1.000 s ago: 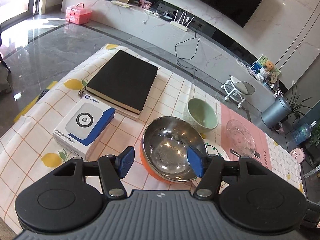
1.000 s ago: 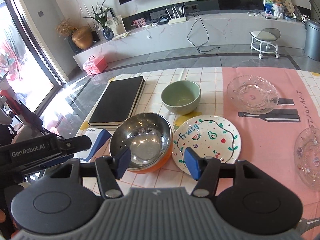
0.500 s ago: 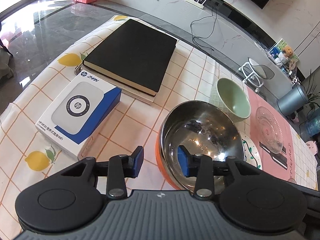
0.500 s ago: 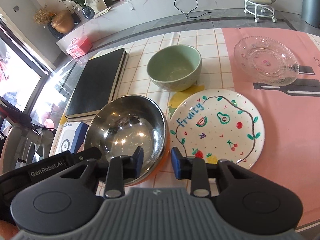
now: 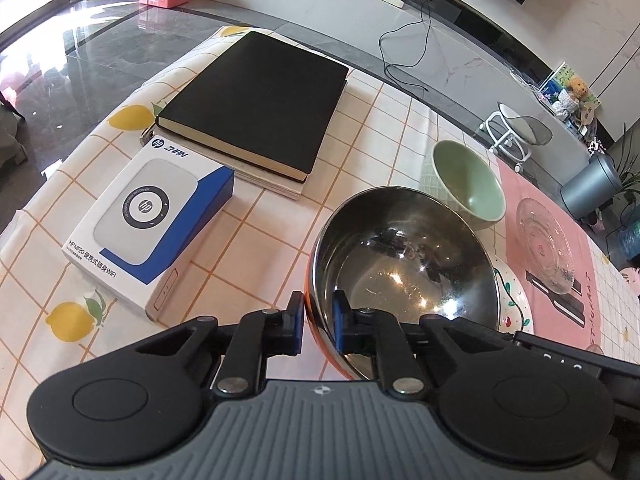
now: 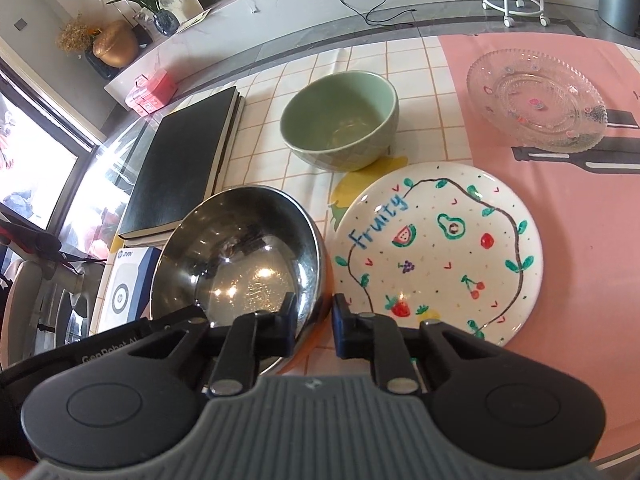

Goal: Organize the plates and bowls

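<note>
**Both tools closing on the steel bowl's rim**

My left tool [image 5: 318, 322] and right tool [image 6: 314, 322] each straddle the near rim of the steel bowl [image 5: 404, 272], jaws closing onto it. The bowl sits on the bench [image 5: 256, 240]; beside it the fruit plate [image 6: 436, 248], beyond it the green bowl [image 6: 340, 124].

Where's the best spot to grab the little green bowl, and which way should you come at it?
Grab the green bowl by its rim, coming down from above, one finger inside and one outside. It stands upright and empty with an open top, and its round sides are too wide and curved to squeeze. The near rim looks easiest, though the metal bowl and painted plate sit close in front.
</note>
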Tool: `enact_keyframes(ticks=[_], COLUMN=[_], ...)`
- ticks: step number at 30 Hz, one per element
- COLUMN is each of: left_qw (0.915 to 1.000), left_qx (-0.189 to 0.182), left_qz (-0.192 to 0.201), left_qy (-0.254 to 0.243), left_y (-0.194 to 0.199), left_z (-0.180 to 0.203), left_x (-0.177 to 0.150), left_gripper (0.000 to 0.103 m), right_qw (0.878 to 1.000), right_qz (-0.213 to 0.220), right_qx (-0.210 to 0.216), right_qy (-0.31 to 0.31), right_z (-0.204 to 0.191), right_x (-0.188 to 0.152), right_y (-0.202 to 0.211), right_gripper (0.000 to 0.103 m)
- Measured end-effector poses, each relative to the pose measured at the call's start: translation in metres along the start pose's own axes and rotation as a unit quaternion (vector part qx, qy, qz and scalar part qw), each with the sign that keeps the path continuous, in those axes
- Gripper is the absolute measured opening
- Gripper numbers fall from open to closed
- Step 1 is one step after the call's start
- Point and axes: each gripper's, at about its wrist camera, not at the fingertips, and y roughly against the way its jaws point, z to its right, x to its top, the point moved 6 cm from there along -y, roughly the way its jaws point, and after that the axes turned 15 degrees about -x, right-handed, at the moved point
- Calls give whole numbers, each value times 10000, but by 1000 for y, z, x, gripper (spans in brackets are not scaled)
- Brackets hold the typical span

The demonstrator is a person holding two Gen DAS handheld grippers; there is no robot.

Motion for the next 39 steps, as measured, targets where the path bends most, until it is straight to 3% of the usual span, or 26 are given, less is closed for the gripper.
enact_keyframes(ticks=[10,23,33,39], left_qw=[9998,9970,9972,9981], left_qx=[14,-391,-550,-569], left_qz=[188,568,433,219], left_qy=[65,-350,-263,59], left_y=[59,130,133,117], left_z=[23,83,96,88], left_x=[-15,-64,-113,-140], left_gripper=[15,14,14,14], right_qw=[9995,9967,9956,9952], right_qz=[220,707,509,550], right_qx=[202,350,400,177], right_qy=[82,-184,-681,-789], right_z=[5,55,105,120], right_x=[-15,-77,-136,-151], right_y=[53,153,175,169], right_gripper=[14,14,14,12])
